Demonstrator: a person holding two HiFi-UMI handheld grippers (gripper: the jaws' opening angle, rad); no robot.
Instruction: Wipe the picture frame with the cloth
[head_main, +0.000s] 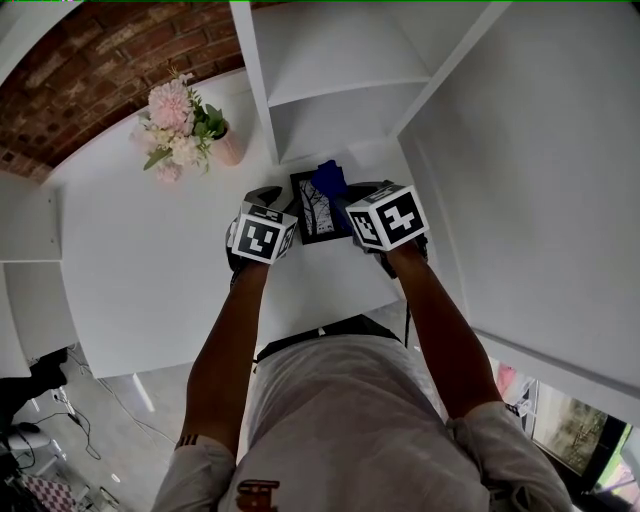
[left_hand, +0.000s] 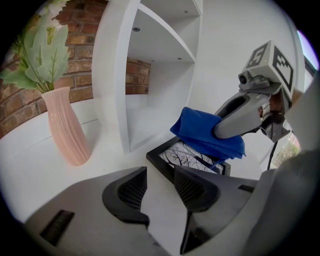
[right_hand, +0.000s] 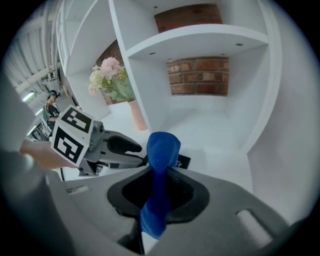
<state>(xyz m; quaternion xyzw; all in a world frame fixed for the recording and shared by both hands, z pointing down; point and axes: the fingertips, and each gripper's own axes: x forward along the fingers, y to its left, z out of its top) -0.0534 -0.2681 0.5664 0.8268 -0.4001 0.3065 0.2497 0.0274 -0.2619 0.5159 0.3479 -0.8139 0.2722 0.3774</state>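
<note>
Between the jaws of the right hand-held gripper (right_hand: 157, 186) sits the blue cloth (right_hand: 162, 150), pinched tight and resting on the far end of the frame (left_hand: 186, 156). Meanwhile the left hand-held gripper (left_hand: 156, 189) is spread apart with nothing in it, just near of the frame's corner. Frame lies flat on the white worktop (head_main: 150, 260) by the shelf (head_main: 330, 90), pink vase (left_hand: 65, 127) off to the left.

No legible text or numbers; shirt logo (head_main: 257, 493) too small to read.
</note>
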